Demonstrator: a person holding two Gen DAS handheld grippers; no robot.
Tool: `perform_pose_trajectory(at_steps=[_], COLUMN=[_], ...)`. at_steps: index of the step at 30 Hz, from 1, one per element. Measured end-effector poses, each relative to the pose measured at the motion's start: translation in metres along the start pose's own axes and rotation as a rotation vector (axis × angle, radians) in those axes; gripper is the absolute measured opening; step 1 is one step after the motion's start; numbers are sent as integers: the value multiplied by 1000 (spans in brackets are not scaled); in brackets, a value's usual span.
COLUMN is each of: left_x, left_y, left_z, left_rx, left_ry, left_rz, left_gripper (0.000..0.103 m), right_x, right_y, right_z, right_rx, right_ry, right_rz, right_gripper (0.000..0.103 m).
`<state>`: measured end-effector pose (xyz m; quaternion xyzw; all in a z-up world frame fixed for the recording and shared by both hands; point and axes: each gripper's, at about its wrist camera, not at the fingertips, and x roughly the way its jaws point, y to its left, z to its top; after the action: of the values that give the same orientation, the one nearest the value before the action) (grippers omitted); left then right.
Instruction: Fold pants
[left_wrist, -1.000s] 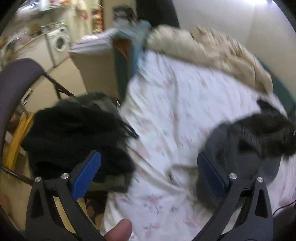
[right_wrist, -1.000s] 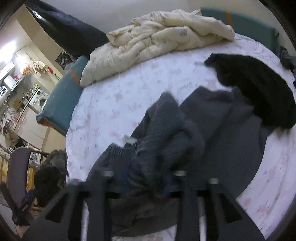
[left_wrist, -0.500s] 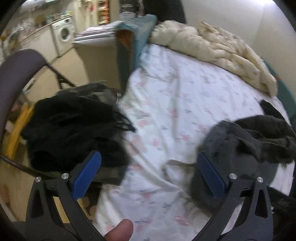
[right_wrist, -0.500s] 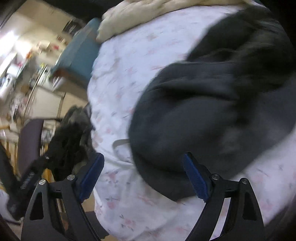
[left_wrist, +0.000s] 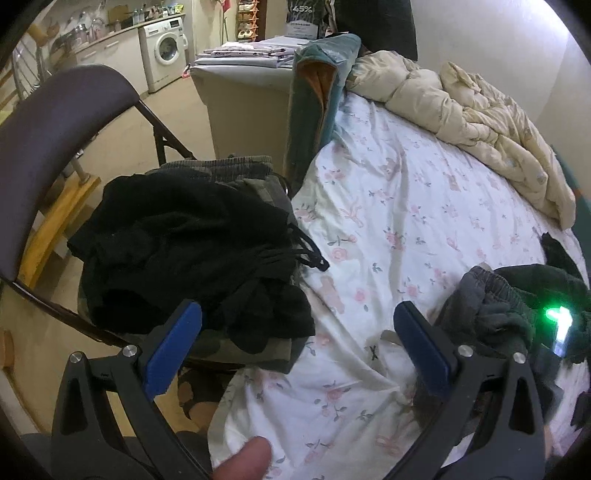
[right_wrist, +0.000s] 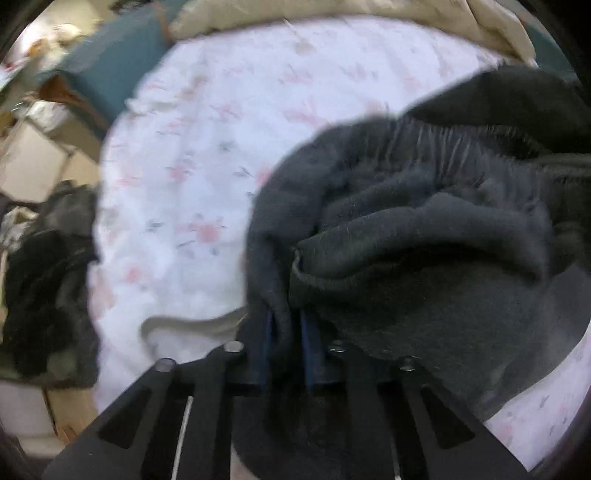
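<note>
My right tool (right_wrist: 286, 328) has just been closing, and I see its blue pads clamped on a fold of the grey pants (right_wrist: 424, 236), pinched between them at the garment's near edge. The pants lie bunched on the bed (right_wrist: 207, 155), on the floral sheet, their gathered waistband uppermost. My left tool (left_wrist: 295, 347) stands wide open over the sheet with nothing between its pads; the pants (left_wrist: 487, 306) are just beside its right finger. A thumb (left_wrist: 243, 459) shows at the bottom edge. A heap of dark clothes (left_wrist: 192, 258) sits on a chair (left_wrist: 55, 122) beside the bed. A cream duvet (left_wrist: 472, 103) is crumpled at the far side.
</note>
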<state>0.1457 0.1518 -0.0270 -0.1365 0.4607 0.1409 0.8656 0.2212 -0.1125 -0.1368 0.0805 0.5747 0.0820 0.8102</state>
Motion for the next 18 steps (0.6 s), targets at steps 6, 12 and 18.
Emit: perform_pose_trajectory(at_steps=[6,12,18], left_x=[-3,2,5], left_y=[-11,-39,-84], left_z=[-5,-18,-26], left_rx=[38,111,260], left_ry=[-4,45,44], left_rz=[-4,-70,-93], left_gripper=[103,103,103], right_x=[-152,-230,-189], right_y=[-72,-253,-342], right_z=[-17,-37,-54], right_rx=[33,386,617], right_ry=[-249,-432,-318], right_rz=[139,-133,-123], right_gripper=[10,10,11])
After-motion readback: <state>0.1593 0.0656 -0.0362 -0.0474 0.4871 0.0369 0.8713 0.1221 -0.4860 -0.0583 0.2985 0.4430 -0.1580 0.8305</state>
